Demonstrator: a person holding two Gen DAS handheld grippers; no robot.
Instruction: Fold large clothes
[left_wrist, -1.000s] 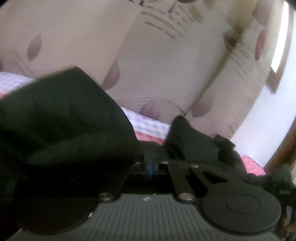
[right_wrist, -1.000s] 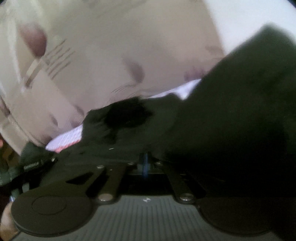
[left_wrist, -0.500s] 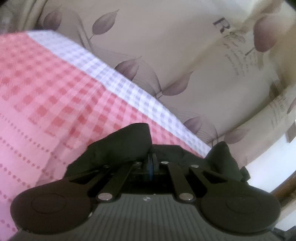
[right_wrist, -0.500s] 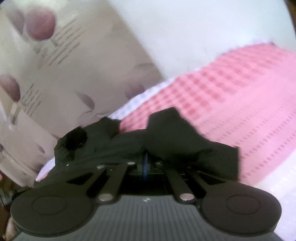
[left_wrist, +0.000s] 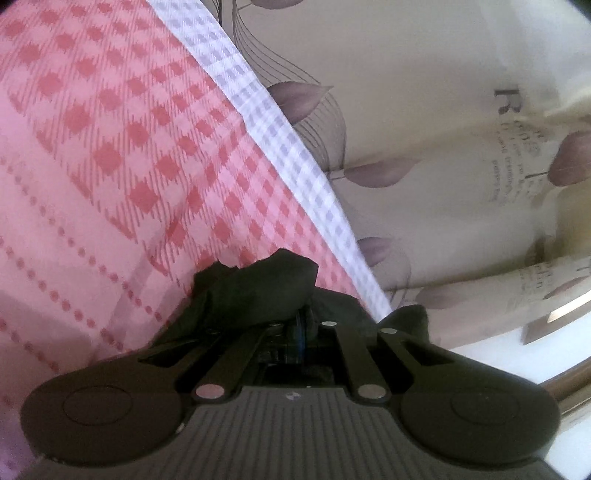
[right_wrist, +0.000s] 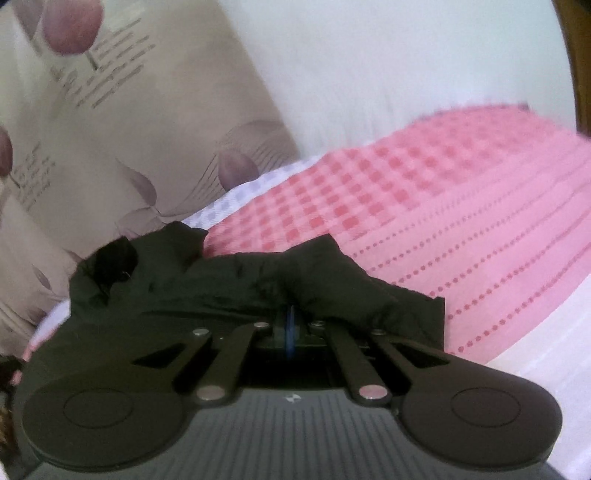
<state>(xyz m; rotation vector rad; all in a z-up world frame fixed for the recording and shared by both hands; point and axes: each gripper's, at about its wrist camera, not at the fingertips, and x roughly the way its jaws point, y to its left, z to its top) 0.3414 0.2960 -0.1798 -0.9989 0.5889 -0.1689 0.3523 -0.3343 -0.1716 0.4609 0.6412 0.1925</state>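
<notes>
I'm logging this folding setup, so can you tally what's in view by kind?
Garment (dark): 1
Bedsheet (pink check): 1
Curtain (leaf print): 1
Grippers, left and right, both pinching the garment: 2
Total: 5

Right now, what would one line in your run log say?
left claw: shut on black cloth garment | right claw: shut on it | garment over pink checked bedsheet

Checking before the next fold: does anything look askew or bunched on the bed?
Yes. The dark garment is crumpled in uneven ridges at both tongs, left and right, not flat on the pink sheet. One loose end sticks up by the curtain.
</notes>
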